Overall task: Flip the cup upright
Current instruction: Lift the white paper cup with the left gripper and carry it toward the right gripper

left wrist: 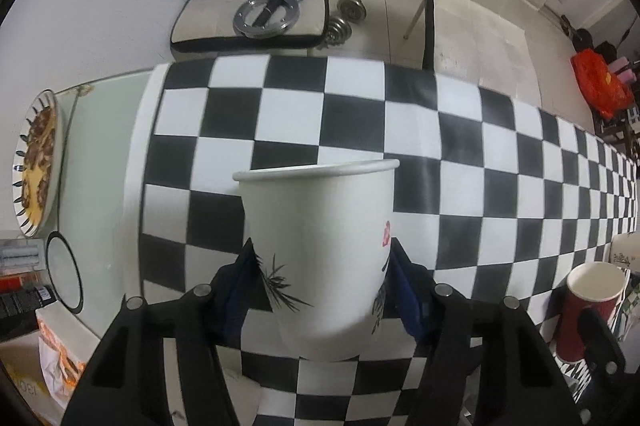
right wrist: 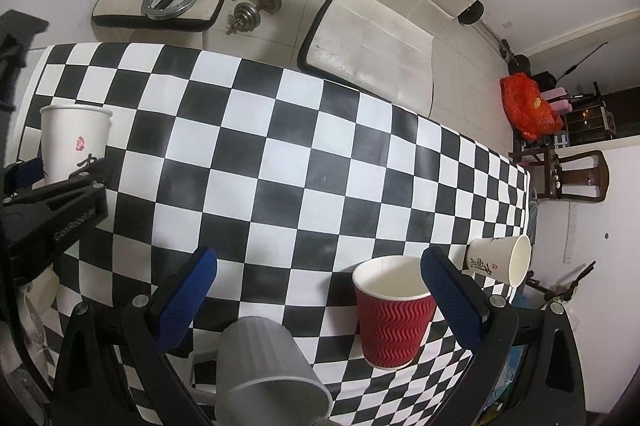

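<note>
White paper cup (left wrist: 320, 254) held upright in the left gripper (left wrist: 320, 290) over the checkered surface (left wrist: 400, 130).

Left jaws are clenched on the cup's lower sides, mouth at 12 o'clock. The right gripper (right wrist: 320, 286) has its jaws released and spread, grasping nothing. Between them in the right wrist view: a red ribbed cup (right wrist: 390, 314) standing upright at 4 o'clock, a grey cup (right wrist: 264, 366) mouth-down at 6 o'clock, and another white cup (right wrist: 500, 260) lying on its side toward 3 o'clock.

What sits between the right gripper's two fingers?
In the right wrist view, the open right gripper frames bare checkered cloth, with the upside-down grey cup and upright red cup nearer.
</note>
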